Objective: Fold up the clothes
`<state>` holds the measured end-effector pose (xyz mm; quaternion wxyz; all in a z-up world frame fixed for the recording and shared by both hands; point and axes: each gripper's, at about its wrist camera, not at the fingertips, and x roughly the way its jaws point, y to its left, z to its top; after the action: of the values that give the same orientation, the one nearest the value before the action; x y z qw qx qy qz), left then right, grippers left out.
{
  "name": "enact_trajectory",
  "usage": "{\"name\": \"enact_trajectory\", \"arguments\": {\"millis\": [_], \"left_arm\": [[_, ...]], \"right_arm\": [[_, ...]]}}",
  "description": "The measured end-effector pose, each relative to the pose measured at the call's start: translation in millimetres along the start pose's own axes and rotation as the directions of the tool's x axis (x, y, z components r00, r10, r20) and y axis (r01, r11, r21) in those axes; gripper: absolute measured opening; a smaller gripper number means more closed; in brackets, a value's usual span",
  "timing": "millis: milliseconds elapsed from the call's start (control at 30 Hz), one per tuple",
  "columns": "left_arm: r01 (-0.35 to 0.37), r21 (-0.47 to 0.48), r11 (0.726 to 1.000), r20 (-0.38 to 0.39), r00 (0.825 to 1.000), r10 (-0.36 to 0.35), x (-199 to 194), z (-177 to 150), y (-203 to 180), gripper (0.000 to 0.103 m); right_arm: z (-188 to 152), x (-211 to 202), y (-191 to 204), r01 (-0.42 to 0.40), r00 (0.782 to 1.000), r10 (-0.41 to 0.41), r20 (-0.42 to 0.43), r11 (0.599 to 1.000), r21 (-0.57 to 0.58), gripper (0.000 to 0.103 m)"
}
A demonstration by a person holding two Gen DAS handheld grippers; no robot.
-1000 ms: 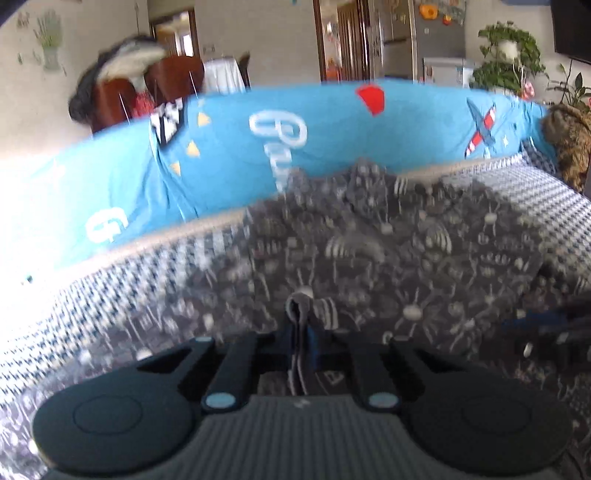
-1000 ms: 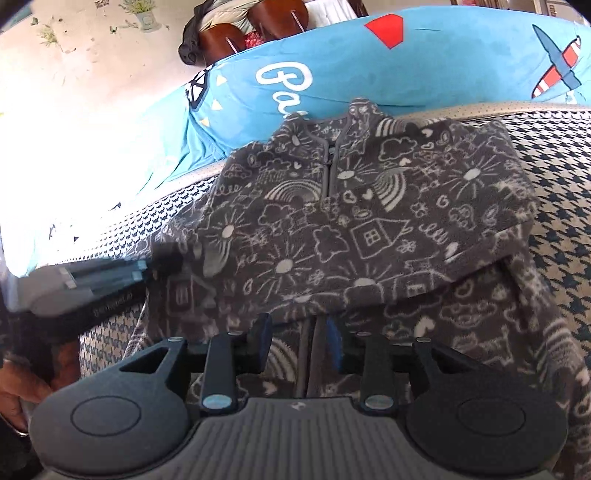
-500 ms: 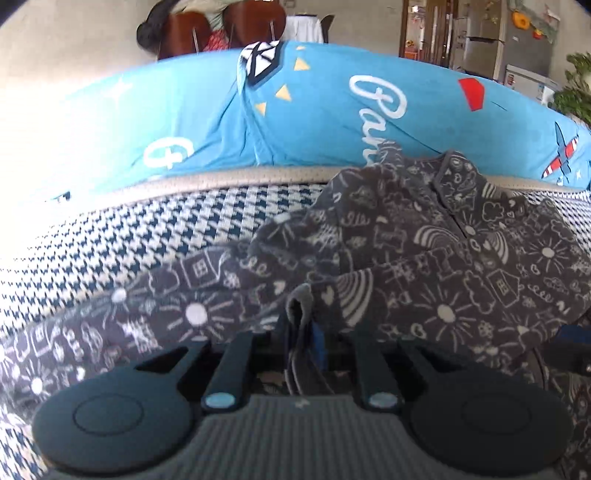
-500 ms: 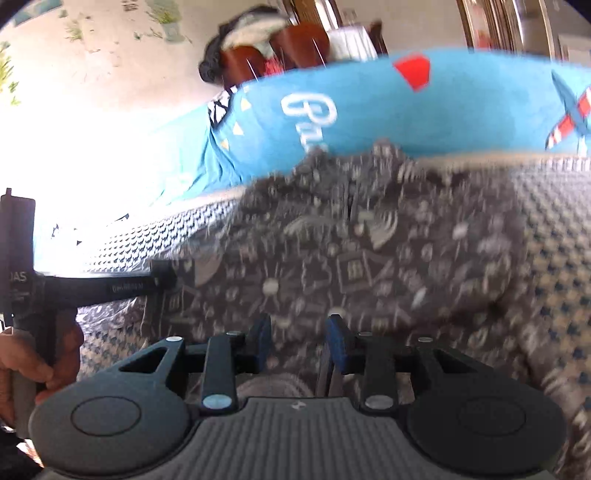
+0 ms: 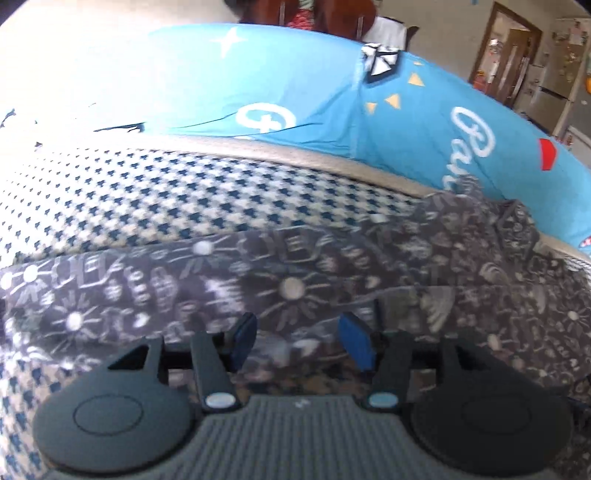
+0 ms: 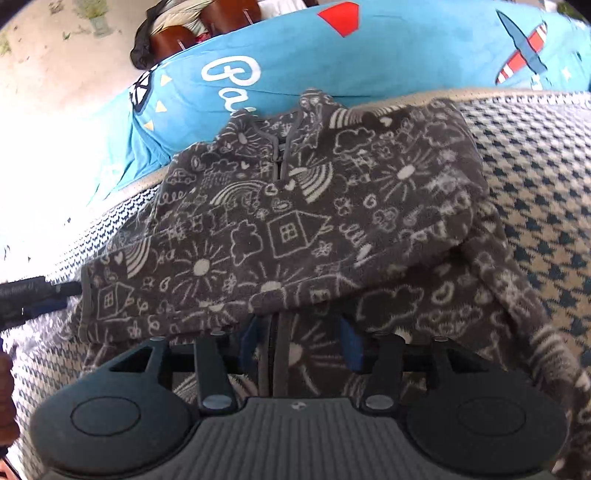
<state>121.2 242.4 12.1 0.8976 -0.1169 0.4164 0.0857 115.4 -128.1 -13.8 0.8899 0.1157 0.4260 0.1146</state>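
A gray fleece top (image 6: 295, 221) with white doodles (suns, houses, rainbows, clouds) lies on a checked cover (image 6: 535, 192). Its upper half is folded down over the lower half, so the zip collar (image 6: 280, 147) sits at the far side, next to a big blue cushion (image 6: 369, 62).

The right gripper (image 6: 301, 341) is at the near edge of the top, pointing down at it. Its blue pads (image 6: 349, 345) stand apart and the jaws are opening. A gray seam of the top runs in the gap between them, but the pads do not squeeze it.

The left gripper (image 5: 301, 339) is over the left part of the top (image 5: 295, 288), where a long strip of the fleece stretches out sideways across the checked cover (image 5: 184, 192). Its blue pads (image 5: 356, 341) are also spread, and its jaws are opening too. The fleece lies under and between them, a bit blurry, and it is not pinched.

In the right wrist view, the left gripper (image 6: 33, 299) shows as a dark bar at the left edge, just beside the left edge of the folded top. A hand (image 6: 5, 398) peeks in below it.

Behind the blue cushion (image 5: 332, 103) are brown chairs (image 6: 207, 22).
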Motion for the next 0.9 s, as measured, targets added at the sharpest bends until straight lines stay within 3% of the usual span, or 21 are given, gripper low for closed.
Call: {"name": "enact_trajectory", "arguments": {"millis": [200, 500, 700, 900], "left_arm": [[-0.134, -0.105, 0.985, -0.032, 0.991, 0.131, -3.5, -3.4, 40.3, 0.054], [-0.249, -0.333, 0.909, -0.064, 0.968, 0.242, -25.2, -5.0, 124.4, 0.051], [-0.253, -0.445, 0.859, -0.078, 0.967, 0.244, -28.5, -8.6, 167.7, 0.050], [-0.194, -0.492, 0.849, -0.040, 0.979, 0.201, -22.2, -12.8, 177.1, 0.053]], "right_arm": [[-3.0, 4.6, 9.8, 0.007, 1.000, -0.007, 0.004, 0.999, -0.044, 0.063], [-8.0, 7.0, 19.1, 0.031, 1.000, -0.030, 0.008, 0.992, -0.122, 0.070], [-10.1, 7.7, 21.8, 0.043, 0.999, -0.042, 0.009, 0.987, -0.153, 0.071], [-12.0, 9.3, 25.5, 0.053, 0.999, -0.052, 0.008, 0.982, -0.181, 0.074]]}}
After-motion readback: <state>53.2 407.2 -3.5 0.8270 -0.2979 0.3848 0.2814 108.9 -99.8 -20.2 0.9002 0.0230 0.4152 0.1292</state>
